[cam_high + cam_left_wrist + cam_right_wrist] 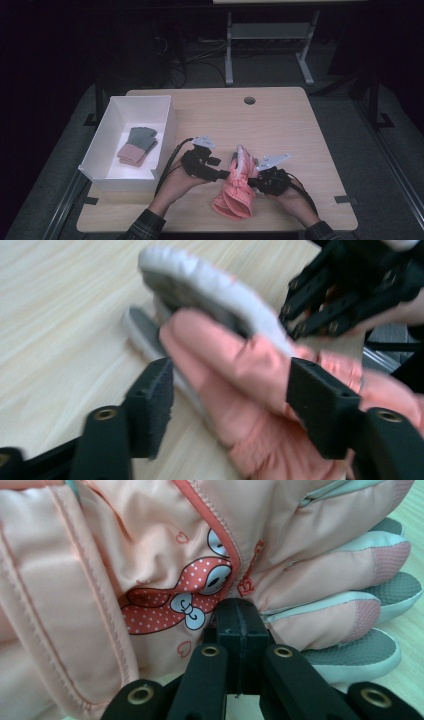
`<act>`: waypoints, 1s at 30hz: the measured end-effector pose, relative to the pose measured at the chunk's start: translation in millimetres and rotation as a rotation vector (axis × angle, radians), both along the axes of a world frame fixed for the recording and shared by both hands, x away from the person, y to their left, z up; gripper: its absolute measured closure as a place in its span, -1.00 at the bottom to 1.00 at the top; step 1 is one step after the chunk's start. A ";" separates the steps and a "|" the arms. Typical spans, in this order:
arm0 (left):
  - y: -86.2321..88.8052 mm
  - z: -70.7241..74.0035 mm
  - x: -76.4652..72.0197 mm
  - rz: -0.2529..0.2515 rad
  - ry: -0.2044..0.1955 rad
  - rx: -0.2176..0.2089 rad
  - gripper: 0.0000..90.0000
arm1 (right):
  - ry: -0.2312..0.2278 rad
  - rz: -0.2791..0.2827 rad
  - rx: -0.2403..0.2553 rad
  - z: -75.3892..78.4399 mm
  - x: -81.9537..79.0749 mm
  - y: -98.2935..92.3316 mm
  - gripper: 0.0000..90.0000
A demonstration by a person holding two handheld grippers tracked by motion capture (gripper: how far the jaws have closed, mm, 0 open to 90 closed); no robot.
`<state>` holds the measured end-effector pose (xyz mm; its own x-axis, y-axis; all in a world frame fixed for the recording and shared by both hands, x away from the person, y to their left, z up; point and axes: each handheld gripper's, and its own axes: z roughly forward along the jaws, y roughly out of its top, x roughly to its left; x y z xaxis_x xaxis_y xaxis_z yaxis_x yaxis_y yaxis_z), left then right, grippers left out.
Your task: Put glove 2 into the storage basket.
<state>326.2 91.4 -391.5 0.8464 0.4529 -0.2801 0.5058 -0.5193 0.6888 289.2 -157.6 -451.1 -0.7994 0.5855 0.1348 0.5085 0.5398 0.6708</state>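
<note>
the pink glove [235,192] sits near the front edge of the worktop [280,130], between the two tools, cuff end bunched toward the person and grey-tipped fingers raised toward the far side. in the right gripper view the glove [165,565] shows a stitched cartoon figure with a dotted bow, pink fingers and grey textured pads on the finger ends.

the right tool [260,181] is closed, its jaws pressed together with a fold of the glove fabric pinched at their tips, just below the cartoon figure [240,630]. it holds the glove from the right side, near the base of the fingers.

the left tool [222,175] stands at the glove's left side. in its own view the jaws [230,395] stand apart with the pink fingers of the glove [235,365] lying between them; the pads do not press on the fabric. the picture is blurred.

a white box [165,130] stands at the left part of the worktop, well apart from the pink glove. inside it lie grey and pink gloves [137,145], stacked together.

a round hole [249,100] sits in the worktop near its far edge.
</note>
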 end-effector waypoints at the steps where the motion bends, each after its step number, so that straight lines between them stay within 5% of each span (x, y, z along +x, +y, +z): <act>1: -4.1 0.9 1.9 0.003 0.001 -0.002 -0.29 | 0.000 0.000 -0.001 0.0 -0.1 0.1 1.00; 9: -31.7 -9.4 11.1 0.017 0.030 -0.011 -0.50 | -0.001 -0.002 -0.004 0.1 -0.3 0.2 1.00; 14: -43.5 -23.6 13.2 0.023 0.028 0.051 -0.60 | 0.003 -0.003 0.001 -0.1 -0.4 -0.2 1.00; 25: -33.5 -53.8 18.7 0.045 0.163 0.048 -0.72 | 0.006 -0.001 -0.020 -1.2 -0.7 0.5 1.00; 30: -30.7 -60.0 17.7 0.054 0.183 0.059 -0.72 | 0.010 -0.002 -0.025 -1.5 -0.7 0.7 1.00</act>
<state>343.8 60.7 -451.5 0.7579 0.5162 -0.3989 0.6480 -0.5251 0.5517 288.5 -156.8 -452.6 -0.7971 0.5901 0.1282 0.5163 0.5558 0.6516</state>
